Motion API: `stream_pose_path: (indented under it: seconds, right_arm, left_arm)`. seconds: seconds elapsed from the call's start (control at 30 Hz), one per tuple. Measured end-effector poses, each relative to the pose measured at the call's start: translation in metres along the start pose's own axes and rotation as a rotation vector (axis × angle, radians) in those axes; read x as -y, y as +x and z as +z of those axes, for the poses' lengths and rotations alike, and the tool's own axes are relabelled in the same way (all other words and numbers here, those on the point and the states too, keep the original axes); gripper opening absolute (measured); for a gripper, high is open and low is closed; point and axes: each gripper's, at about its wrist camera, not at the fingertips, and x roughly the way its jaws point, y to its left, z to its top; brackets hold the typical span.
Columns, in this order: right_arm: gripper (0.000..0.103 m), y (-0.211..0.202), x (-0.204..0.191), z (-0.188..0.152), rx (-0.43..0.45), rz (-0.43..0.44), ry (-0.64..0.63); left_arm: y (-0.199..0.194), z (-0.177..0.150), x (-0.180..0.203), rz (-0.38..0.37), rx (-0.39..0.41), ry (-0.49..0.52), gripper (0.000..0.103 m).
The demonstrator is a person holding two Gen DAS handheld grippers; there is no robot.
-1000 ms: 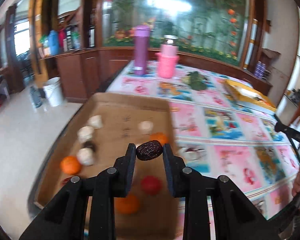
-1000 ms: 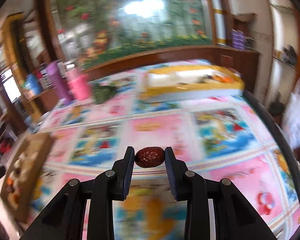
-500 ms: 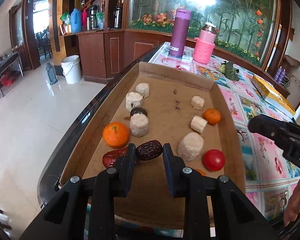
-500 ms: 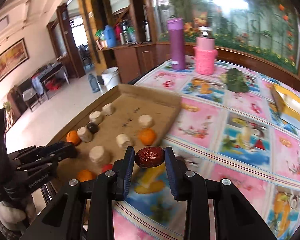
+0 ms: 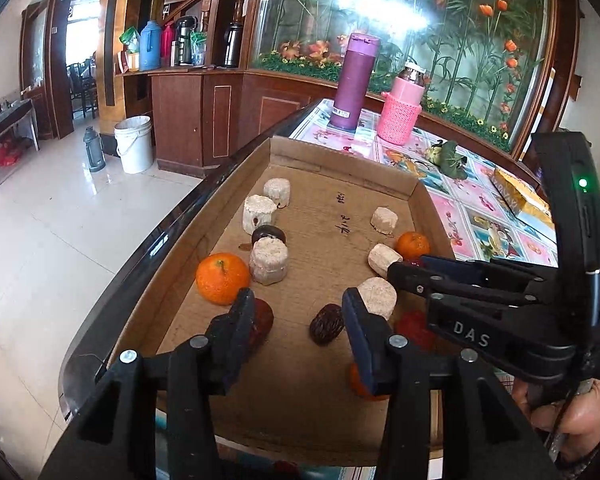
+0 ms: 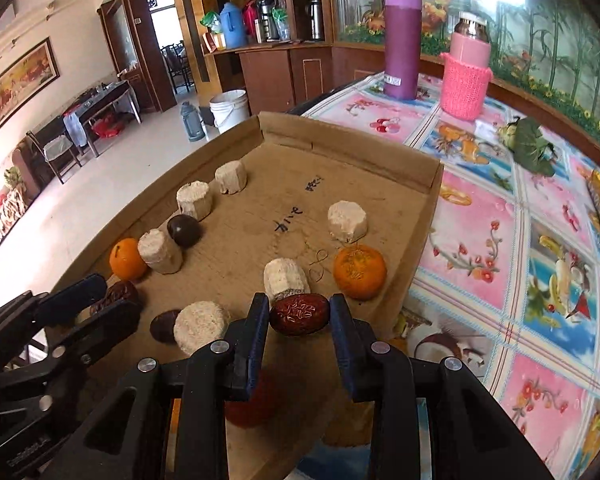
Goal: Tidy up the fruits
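Note:
A shallow cardboard tray (image 5: 340,160) (image 6: 348,152) holds oranges (image 5: 223,278) (image 6: 359,271), several pale round cakes (image 5: 269,260) (image 6: 347,221), a red tomato (image 5: 414,326) and dark red dates. My left gripper (image 5: 298,316) is open over the tray's near part; a dark date (image 5: 326,324) lies on the cardboard by its right finger, another date (image 5: 262,316) by its left finger. My right gripper (image 6: 299,312) is shut on a red date (image 6: 299,314) above the tray's near right part. The right gripper (image 5: 404,270) shows in the left view, the left gripper (image 6: 100,300) in the right view.
The tray sits at the table's left edge, with floor beyond. A purple flask (image 5: 354,80) (image 6: 402,42) and a pink knit-covered bottle (image 5: 402,110) (image 6: 466,70) stand at the far end. A green leafy bundle (image 6: 530,146) and a yellow box (image 5: 518,198) lie on the patterned cloth.
My left gripper has opened and its date now lies on the tray floor. My right gripper has moved in over the tray with its date still held.

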Motion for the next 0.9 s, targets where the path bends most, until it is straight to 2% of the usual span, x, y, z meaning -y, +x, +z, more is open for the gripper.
stream_pose_path:
  seconds: [0.03, 0.1, 0.2, 0.27, 0.33, 0.4, 0.43, 0.53, 0.63, 0.77, 0.9]
  right_arm:
    - [0.035, 0.001, 0.000, 0.001, 0.001, -0.001, 0.000]
    - [0.045, 0.001, 0.002, 0.001, 0.005, 0.012, 0.014]
    - [0.051, -0.008, 0.003, 0.003, 0.032, 0.019, 0.026]
    - [0.053, -0.019, 0.004, 0.003, 0.065, 0.022, 0.031]
    - [0.060, -0.036, 0.010, 0.000, 0.108, 0.016, 0.052]
    - [0.068, -0.055, 0.019, -0.008, 0.155, -0.003, 0.087]
    - [0.069, -0.062, 0.023, -0.011, 0.172, -0.013, 0.104]
    - [0.071, -0.088, 0.038, -0.028, 0.222, -0.056, 0.159]
    - [0.077, -0.109, 0.051, -0.047, 0.266, -0.098, 0.203]
    - [0.080, -0.124, 0.063, -0.064, 0.287, -0.146, 0.235]
    - [0.083, -0.137, 0.071, -0.079, 0.310, -0.154, 0.263]
  left_arm:
    - [-0.002, 0.001, 0.000, -0.004, 0.004, -0.003, 0.048]
    - [-0.007, 0.002, -0.001, -0.015, 0.012, -0.017, 0.052]
    - [-0.014, 0.005, -0.002, -0.015, 0.031, -0.026, 0.055]
    - [-0.019, 0.005, -0.001, -0.015, 0.042, -0.027, 0.056]
    - [-0.024, 0.006, 0.002, -0.009, 0.055, -0.023, 0.058]
    - [-0.029, 0.006, 0.008, 0.003, 0.072, -0.012, 0.065]
    - [-0.032, 0.005, 0.012, 0.021, 0.085, -0.003, 0.070]
    - [-0.042, 0.005, 0.029, 0.098, 0.133, 0.037, 0.076]
    - [-0.052, 0.006, 0.047, 0.158, 0.176, 0.072, 0.084]
    - [-0.061, 0.005, 0.071, 0.206, 0.214, 0.113, 0.088]
    - [-0.069, 0.003, 0.093, 0.238, 0.236, 0.156, 0.093]
